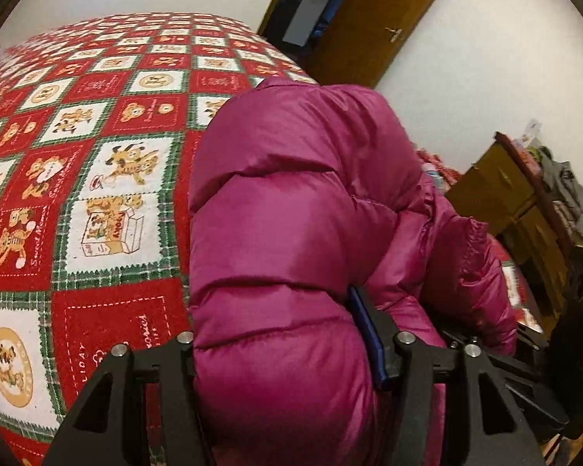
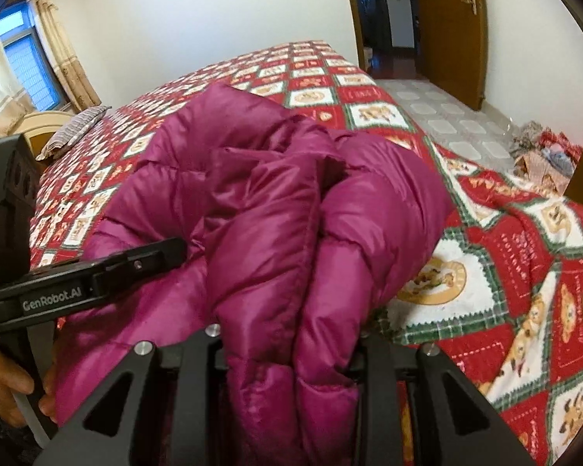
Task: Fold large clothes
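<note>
A magenta puffer jacket (image 1: 291, 209) is bunched up over a bed with a red, white and green patchwork cover (image 1: 97, 178). My left gripper (image 1: 287, 334) is shut on a thick fold of the jacket, which bulges up between its fingers. My right gripper (image 2: 291, 349) is shut on another thick fold of the jacket (image 2: 276, 209) and holds it above the bed cover (image 2: 505, 256). The left gripper (image 2: 97, 275) shows at the left of the right wrist view, a hand on its handle. Both sets of fingertips are hidden in the fabric.
A striped pillow (image 2: 77, 128) lies at the bed's head near a curtained window (image 2: 23, 58). A wooden door (image 2: 447, 27) stands open to a tiled floor (image 2: 458, 116). Wooden drawers (image 1: 524, 209) with clutter stand beside the bed.
</note>
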